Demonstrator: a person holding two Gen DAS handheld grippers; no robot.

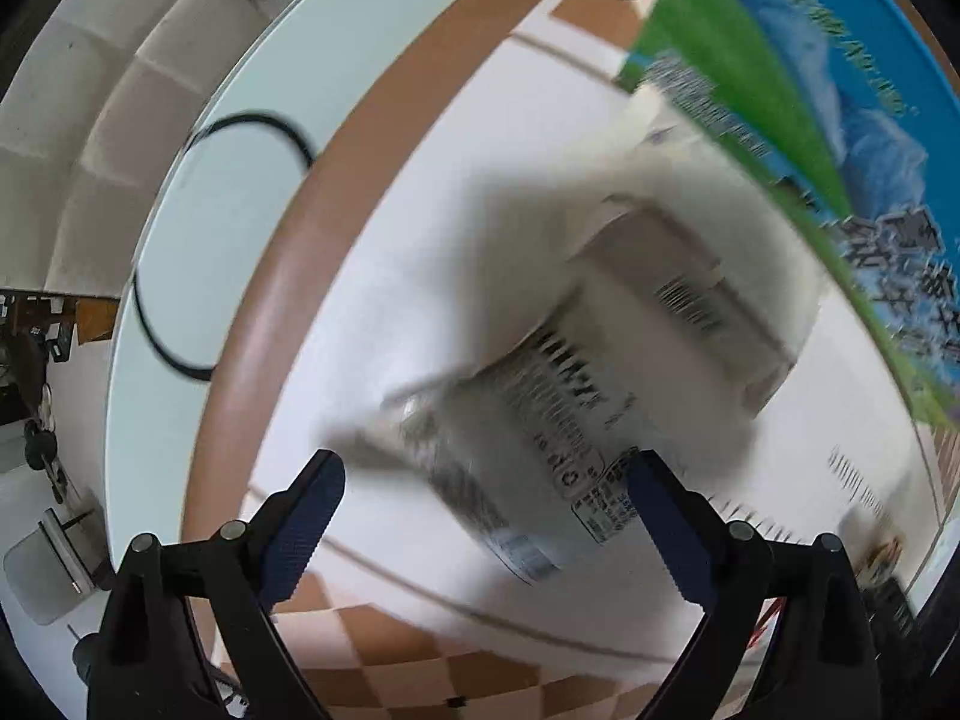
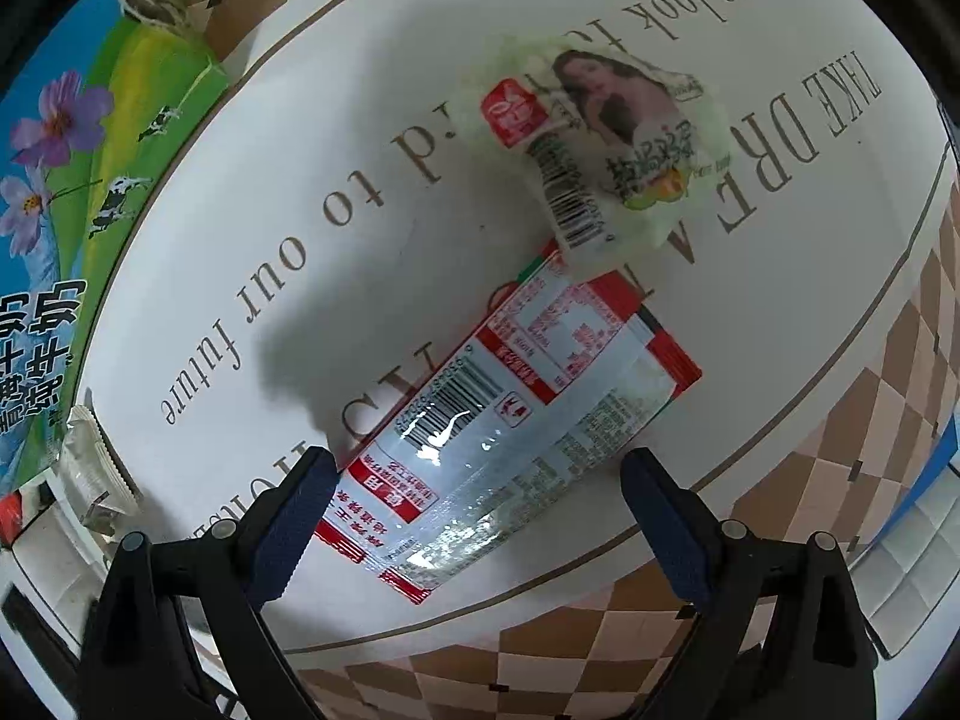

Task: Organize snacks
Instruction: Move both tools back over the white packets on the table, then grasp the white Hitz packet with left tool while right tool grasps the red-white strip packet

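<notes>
The worktop (image 2: 252,192) wears a white cloth with brown checks round the edge and big brown letters printed on it. The landmark is the colourful box (image 2: 66,192), blue and green with cows and flowers on it.

Farthest left, the left hand-held gripper (image 1: 486,531) is spread wide and holds nothing. The picture there is smeared. Just ahead of it a pale, see-through packet (image 1: 528,456) lies on the cloth, close beside the box.

A small crinkly clear packet (image 2: 96,468) lies right against the box. Farther right, well away from the box, a red and silver snack bag (image 2: 510,414) lies flat. Past that, a soft pale green bag (image 2: 606,144) touches its far corner.

The right hand-held gripper (image 2: 480,525) is wide open too, one finger on each side of the red bag's near end, not squeezing.

That bag looks light, thin, shiny and slippery. I think a pinch across its near end would work best, done gently, since what is inside might crush.
</notes>
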